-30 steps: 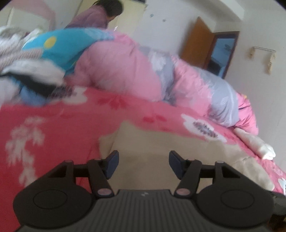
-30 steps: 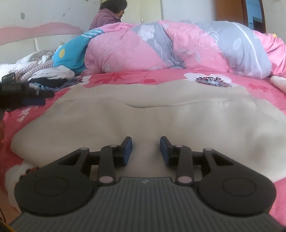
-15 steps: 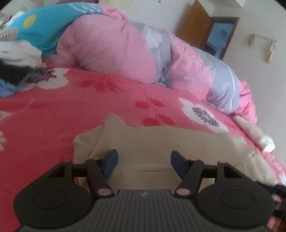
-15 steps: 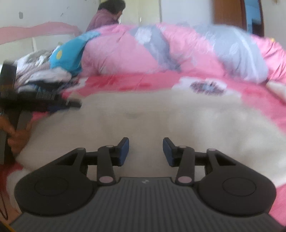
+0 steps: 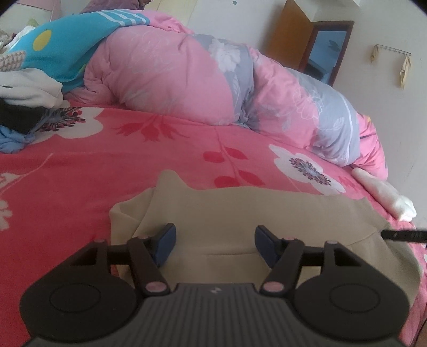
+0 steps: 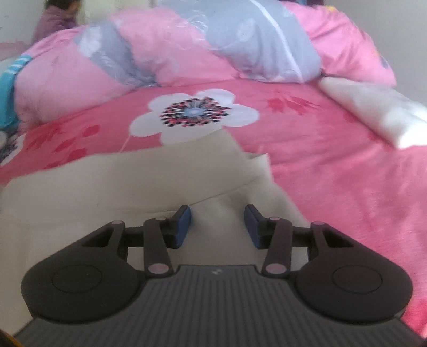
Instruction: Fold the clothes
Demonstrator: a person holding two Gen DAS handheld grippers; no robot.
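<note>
**Grippers over a beige garment on the bed**

Beige garment [image 5: 240,213] lies spread flat on the bed [image 5: 80,165], on a pink-red blanket with white flowers. The left gripper [image 5: 214,240] hangs low over the left part of the garment, near a folded corner, and its fingers [image 5: 166,237] are spread wide with nothing between them. The right gripper [image 6: 217,223] is low over the right end of the garment [image 6: 106,192], pointing across the bed; its fingers [image 6: 184,221] are also apart and hold nothing.

Only the left wrist view shows a pile of clothes [image 5: 29,90] at the left side of the bed, a wooden door [image 5: 291,34], and a thin black part entering from the right edge. Only the right wrist view, which is blurred, shows a person [image 6: 57,21] behind the rolled pink and grey quilt [image 6: 186,48]. A white cloth [image 6: 373,114] lies just beside the quilt's right end.
</note>
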